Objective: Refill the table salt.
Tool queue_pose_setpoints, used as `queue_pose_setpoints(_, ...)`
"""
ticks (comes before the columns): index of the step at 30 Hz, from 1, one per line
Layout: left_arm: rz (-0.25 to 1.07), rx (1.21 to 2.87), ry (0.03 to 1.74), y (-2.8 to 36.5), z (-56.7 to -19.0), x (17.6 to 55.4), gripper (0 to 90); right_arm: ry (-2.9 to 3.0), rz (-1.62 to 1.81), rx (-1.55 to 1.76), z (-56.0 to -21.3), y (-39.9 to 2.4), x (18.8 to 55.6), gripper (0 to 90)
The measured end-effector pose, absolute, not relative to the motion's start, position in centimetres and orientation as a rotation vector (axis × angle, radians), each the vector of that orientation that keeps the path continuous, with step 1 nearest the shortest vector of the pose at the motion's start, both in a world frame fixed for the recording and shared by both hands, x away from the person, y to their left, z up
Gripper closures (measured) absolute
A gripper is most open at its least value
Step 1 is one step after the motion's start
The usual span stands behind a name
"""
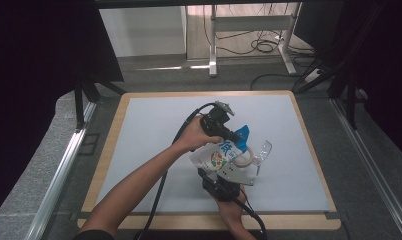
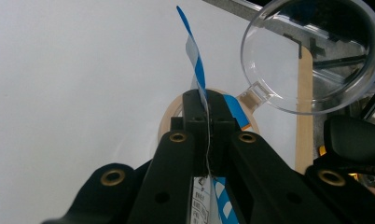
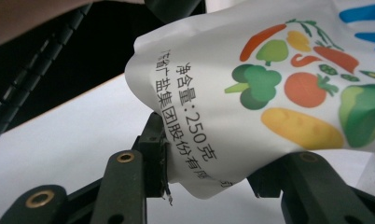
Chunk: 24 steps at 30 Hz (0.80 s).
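Note:
A white pouch (image 1: 220, 156) printed with vegetables and a blue top is held tilted over the table. My left gripper (image 1: 235, 136) comes from the upper left and is shut on the pouch's thin blue top edge (image 2: 195, 60); the jaws (image 2: 206, 109) are pressed flat together on it. My right gripper (image 1: 223, 176) comes from the front edge and is shut on the pouch's bottom corner (image 3: 269, 70), which bulges between its jaws (image 3: 213, 163). Under the pouch stands a round container with a beige rim (image 2: 169, 116) and its clear hinged lid (image 2: 311, 51) swung open.
The white mat (image 1: 154, 130) lies on a wooden-edged table (image 1: 107, 150). The container's clear lid (image 1: 263, 149) sticks out to the right of the pouch. Cables trail from both grippers toward the front edge. Metal desk legs (image 1: 213, 45) stand on the floor beyond.

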<state>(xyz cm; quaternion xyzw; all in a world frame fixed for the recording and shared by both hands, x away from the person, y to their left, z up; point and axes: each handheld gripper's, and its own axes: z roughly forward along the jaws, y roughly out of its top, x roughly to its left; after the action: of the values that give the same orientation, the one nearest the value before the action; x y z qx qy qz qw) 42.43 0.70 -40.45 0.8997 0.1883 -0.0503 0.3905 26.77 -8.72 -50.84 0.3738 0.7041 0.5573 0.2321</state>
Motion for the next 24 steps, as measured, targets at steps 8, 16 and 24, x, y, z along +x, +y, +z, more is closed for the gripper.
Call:
queue_pose_setpoints(8,-0.126,2.263,0.478,1.4,-40.4,42.0,89.5,1.971,1.474,1.017,-51.5,-8.8,26.8,56.4)
queue_pose_setpoints(16,-0.129,2.242,0.486,2.2,-40.4,41.6,89.4,2.014,1.394,1.054,-52.2,-9.1,27.0,54.7)
queue_pose_setpoints(24,-0.127,2.214,0.488,3.1,-40.3,40.9,89.4,2.052,1.310,1.081,-52.9,-9.5,27.3,53.3)
